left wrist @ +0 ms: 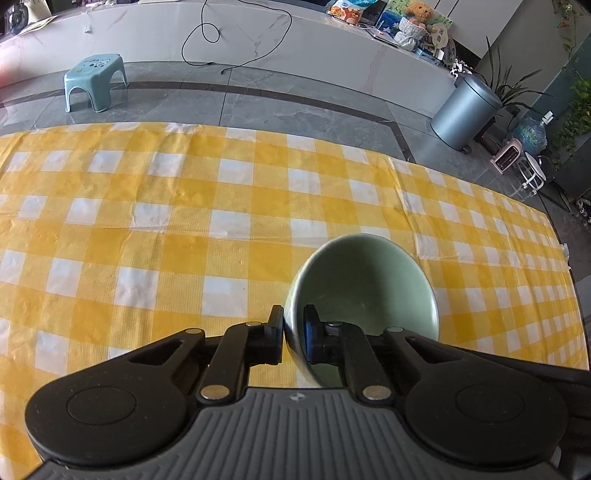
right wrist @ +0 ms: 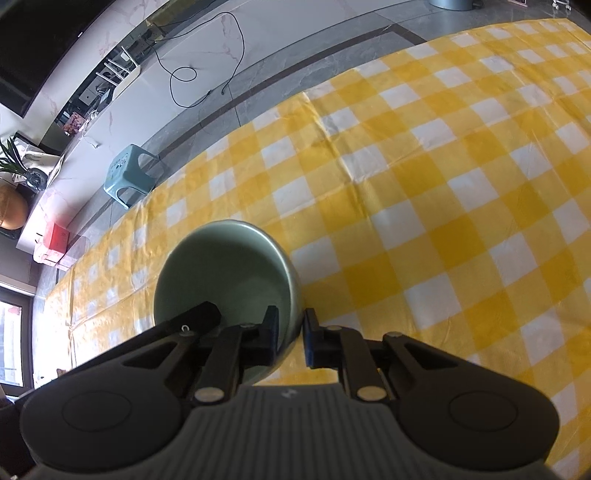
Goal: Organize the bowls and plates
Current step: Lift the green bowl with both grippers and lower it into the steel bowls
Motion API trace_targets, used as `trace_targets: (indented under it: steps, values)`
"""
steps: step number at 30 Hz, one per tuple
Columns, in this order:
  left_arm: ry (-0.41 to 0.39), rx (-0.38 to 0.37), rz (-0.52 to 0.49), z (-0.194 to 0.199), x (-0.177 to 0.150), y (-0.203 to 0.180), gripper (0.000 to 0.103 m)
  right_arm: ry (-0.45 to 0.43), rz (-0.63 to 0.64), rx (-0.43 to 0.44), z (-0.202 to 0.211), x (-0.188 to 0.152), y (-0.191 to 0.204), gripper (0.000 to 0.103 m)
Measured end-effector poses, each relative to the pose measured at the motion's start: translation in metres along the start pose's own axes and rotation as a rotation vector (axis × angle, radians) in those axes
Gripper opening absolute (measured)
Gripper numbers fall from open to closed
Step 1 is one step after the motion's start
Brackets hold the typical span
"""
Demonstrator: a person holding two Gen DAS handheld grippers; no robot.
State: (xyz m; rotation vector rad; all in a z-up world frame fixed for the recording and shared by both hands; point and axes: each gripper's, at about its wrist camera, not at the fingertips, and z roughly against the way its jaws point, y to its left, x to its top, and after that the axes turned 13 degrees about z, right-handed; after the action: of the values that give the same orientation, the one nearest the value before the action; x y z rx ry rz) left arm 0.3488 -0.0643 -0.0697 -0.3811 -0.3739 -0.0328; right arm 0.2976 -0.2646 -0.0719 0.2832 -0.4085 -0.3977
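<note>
A pale green bowl [left wrist: 362, 280] stands on the yellow and white checked tablecloth [left wrist: 147, 221]. My left gripper [left wrist: 293, 314] is shut on its left rim, one finger outside the wall and one inside. In the right wrist view the same kind of green bowl [right wrist: 229, 269] sits left of centre on the cloth [right wrist: 443, 184]. My right gripper [right wrist: 291, 314] is shut on its right rim, again with the wall between the fingers. A black gripper part [right wrist: 199, 317] overlaps the bowl's near left side. The bowl looks empty; its near part is hidden behind the gripper bodies.
The table's far edge drops to a grey tiled floor. There stand a light blue plastic stool [left wrist: 94, 81], also seen as the stool [right wrist: 129, 173], a grey bin [left wrist: 465, 110] and a loose black cable [left wrist: 207, 33]. Potted plants and small items crowd the right corner.
</note>
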Motion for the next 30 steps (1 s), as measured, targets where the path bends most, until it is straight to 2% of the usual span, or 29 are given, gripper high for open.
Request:
trace_targets:
  steps: [6, 14, 20, 25, 30]
  values:
    - [-0.013, 0.002, 0.008, 0.026, -0.014, -0.003, 0.011, 0.006, -0.001, 0.014, 0.020, -0.011, 0.001, 0.009]
    - [-0.051, 0.013, 0.019, 0.079, -0.041, -0.012, 0.011, -0.040, 0.018, 0.060, 0.076, -0.041, 0.005, 0.009]
    - [-0.080, -0.016, 0.051, 0.120, -0.077, -0.017, 0.011, -0.069, 0.061, 0.091, 0.126, -0.075, 0.005, 0.009]
    - [-0.115, -0.020, 0.033, 0.154, -0.112, -0.031, 0.012, -0.094, 0.085, 0.123, 0.170, -0.107, -0.003, 0.008]
    - [-0.085, -0.039, 0.037, 0.177, -0.140, -0.044, 0.012, -0.110, 0.110, 0.147, 0.207, -0.131, -0.018, 0.007]
